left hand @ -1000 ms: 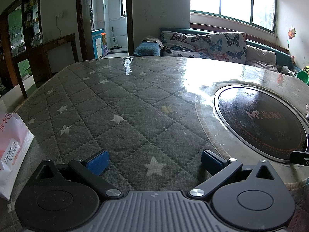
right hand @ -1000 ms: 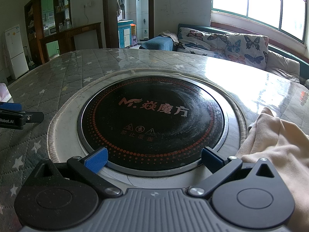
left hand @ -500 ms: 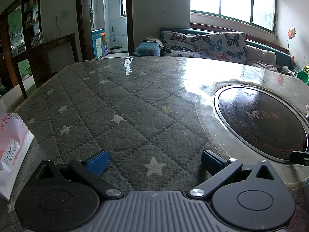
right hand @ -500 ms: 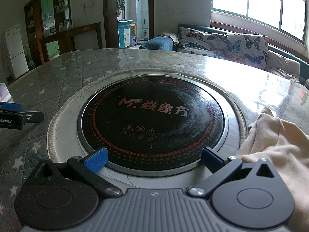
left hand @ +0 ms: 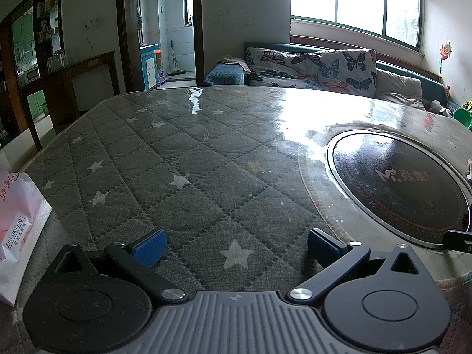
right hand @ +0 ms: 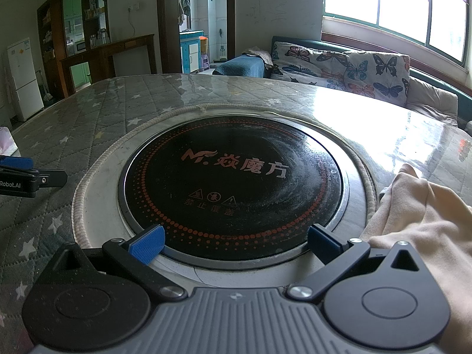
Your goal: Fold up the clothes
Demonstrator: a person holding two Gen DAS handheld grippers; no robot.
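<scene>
A beige garment [right hand: 419, 224] lies crumpled on the table at the right edge of the right wrist view, beside the right finger of my right gripper [right hand: 236, 243]. That gripper is open and empty, low over the near rim of the round black cooktop [right hand: 233, 183]. My left gripper [left hand: 236, 244] is open and empty, low over the grey star-quilted table cover [left hand: 165, 159]. The left gripper also shows at the left edge of the right wrist view [right hand: 26, 174]. Only a sliver of the garment shows in the left wrist view [left hand: 469, 168].
A white and pink paper bag [left hand: 17, 224] stands on the table at the left. The cooktop [left hand: 398, 191] is set into the table to the right of my left gripper. A butterfly-patterned sofa [right hand: 339, 65] and a window lie beyond the table's far edge.
</scene>
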